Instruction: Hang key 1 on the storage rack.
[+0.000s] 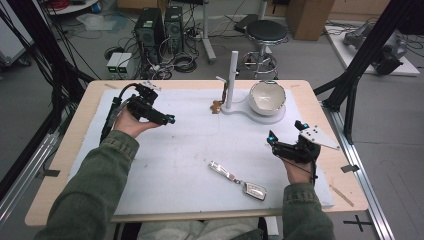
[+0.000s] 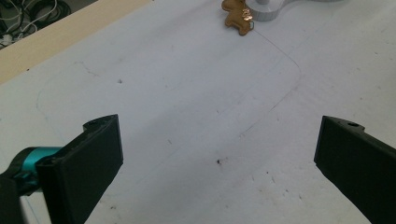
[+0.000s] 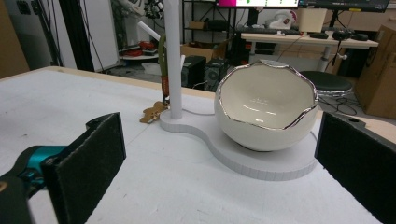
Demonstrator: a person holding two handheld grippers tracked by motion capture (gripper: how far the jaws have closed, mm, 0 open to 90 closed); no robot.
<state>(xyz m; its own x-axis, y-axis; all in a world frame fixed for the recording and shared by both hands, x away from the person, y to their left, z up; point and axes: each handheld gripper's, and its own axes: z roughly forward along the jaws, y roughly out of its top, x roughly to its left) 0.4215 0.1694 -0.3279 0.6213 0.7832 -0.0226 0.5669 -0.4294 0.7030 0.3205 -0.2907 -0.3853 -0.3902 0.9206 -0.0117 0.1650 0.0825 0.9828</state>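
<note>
A key fob (image 1: 238, 179) with its metal strap is seen lying on the white mat (image 1: 165, 150) near the table's front edge, nearest the right gripper (image 1: 270, 137). Both the right and the left gripper (image 1: 171, 119) are held spread apart and empty.

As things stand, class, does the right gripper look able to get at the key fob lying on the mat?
Probably yes. The right gripper is open and holds nothing, and the key fob lies flat on the white mat just beside that hand, with bare mat between them. It would have to turn downward first.
</note>
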